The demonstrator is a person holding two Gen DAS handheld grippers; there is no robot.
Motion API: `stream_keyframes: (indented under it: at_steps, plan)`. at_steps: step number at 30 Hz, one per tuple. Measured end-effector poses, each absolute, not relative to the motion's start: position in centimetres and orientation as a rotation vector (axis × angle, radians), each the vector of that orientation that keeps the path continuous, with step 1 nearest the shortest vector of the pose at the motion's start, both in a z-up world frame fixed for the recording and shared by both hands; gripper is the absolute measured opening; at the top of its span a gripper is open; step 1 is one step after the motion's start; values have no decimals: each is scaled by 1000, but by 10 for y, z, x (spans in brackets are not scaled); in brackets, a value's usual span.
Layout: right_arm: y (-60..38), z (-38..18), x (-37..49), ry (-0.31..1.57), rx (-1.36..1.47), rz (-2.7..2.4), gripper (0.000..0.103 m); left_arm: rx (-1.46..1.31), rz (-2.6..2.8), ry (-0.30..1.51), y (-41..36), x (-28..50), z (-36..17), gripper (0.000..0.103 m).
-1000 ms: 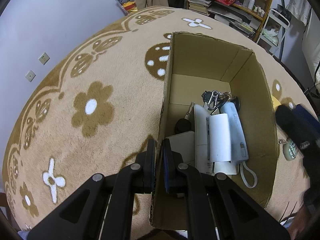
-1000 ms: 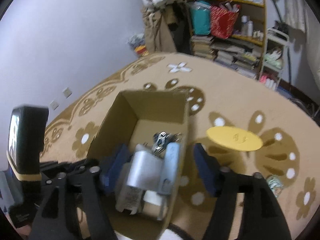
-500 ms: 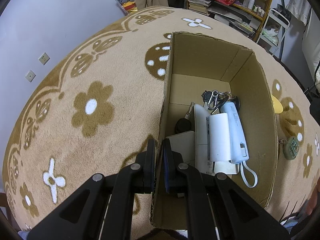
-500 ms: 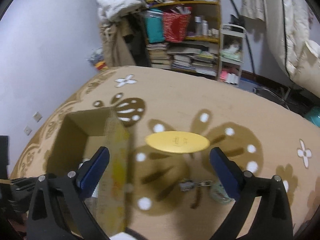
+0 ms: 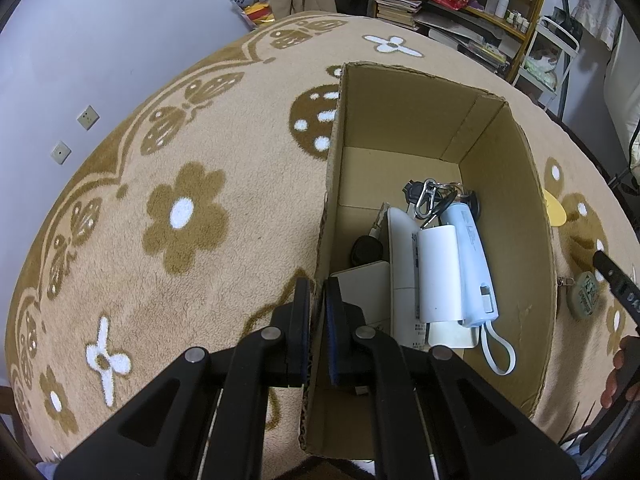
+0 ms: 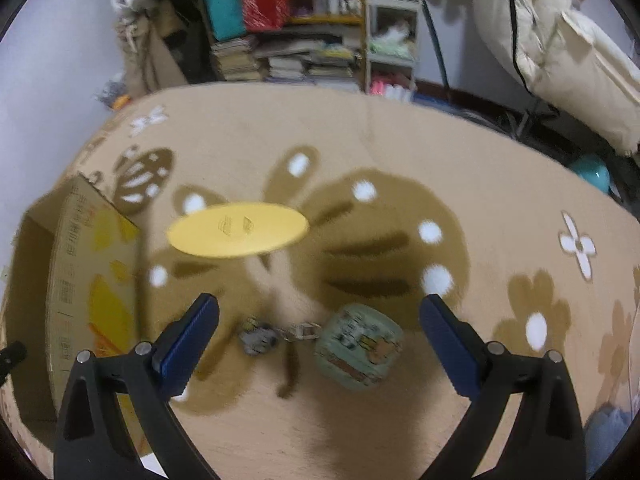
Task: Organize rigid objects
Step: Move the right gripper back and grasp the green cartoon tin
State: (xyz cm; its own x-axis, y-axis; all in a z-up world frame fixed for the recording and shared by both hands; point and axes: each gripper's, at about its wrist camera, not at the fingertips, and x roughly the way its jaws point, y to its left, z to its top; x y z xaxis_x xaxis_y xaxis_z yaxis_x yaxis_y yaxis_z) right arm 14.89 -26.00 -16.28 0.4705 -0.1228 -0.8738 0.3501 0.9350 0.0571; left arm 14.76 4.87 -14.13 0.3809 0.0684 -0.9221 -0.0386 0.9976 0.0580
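The left gripper (image 5: 318, 312) is clamped tight on the near left wall of the cardboard box (image 5: 404, 120), 1 pad outside the wall and 1 inside, with the corrugated edge pinched between them. The box sits open-topped on the beige carpet (image 5: 192, 128), which is patterned with brown flowers and butterflies.

Inside the box, close to the clamped wall, lies a flat white rectangular piece (image 5: 366, 284). Beside it a white cylinder (image 5: 438, 272) lies on a long white flat item, and a pale blue device (image 5: 474, 264) with a looped strap rests against the cylinder's right side. A bunch of keys with a silver carabiner (image 5: 428, 198) lies toward the far end, and a small black fob (image 5: 366, 248) sits near the left wall.

The right gripper (image 6: 320, 324) has its jaws spread as wide as they go, having just finished opening, and nothing is between the blue pads. It points down at the carpet to the right of the box. Between the 2 fingers, on the carpet below, lies a pale green rounded keychain case (image 6: 358, 346) with a cartoon print, joined by a short chain to a small grey charm (image 6: 258, 338); the pads touch neither. Beyond them a flat yellow oval disc (image 6: 238, 229) lies on the carpet, just beside the box's printed outer wall. That view is blurred.

Cluttered shelves (image 6: 288, 52) of books and bags stand against the far wall.
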Motion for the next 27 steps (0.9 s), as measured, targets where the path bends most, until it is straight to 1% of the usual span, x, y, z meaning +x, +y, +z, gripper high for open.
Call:
stream_keyframes:
  at_steps: [9,17,19,20,21,23,27]
  plan:
    - [-277,-197,144,1135,264,-379,103,34,70,1178,48,148,-142,7]
    - [-284,-213,142,1187,258,-451,103,34,70,1178,48,148,-142,7]
    - [-283,-214,142,1190,267,-437,101,33,70,1178,48,148,-142,7]
    - [-282,-215,143,1196,264,-430,100,32,69,1179,48,148,-142,7]
    - [-280,-215,143,1197,262,-426,96,31,69,1179,49,148,-142,7]
    - [-276,-216,142,1196,256,-411,90,32,69,1179,49,148,-142,7]
    - [-271,-216,140,1183,258,-386,74,27,70,1178,50,148,-143,7]
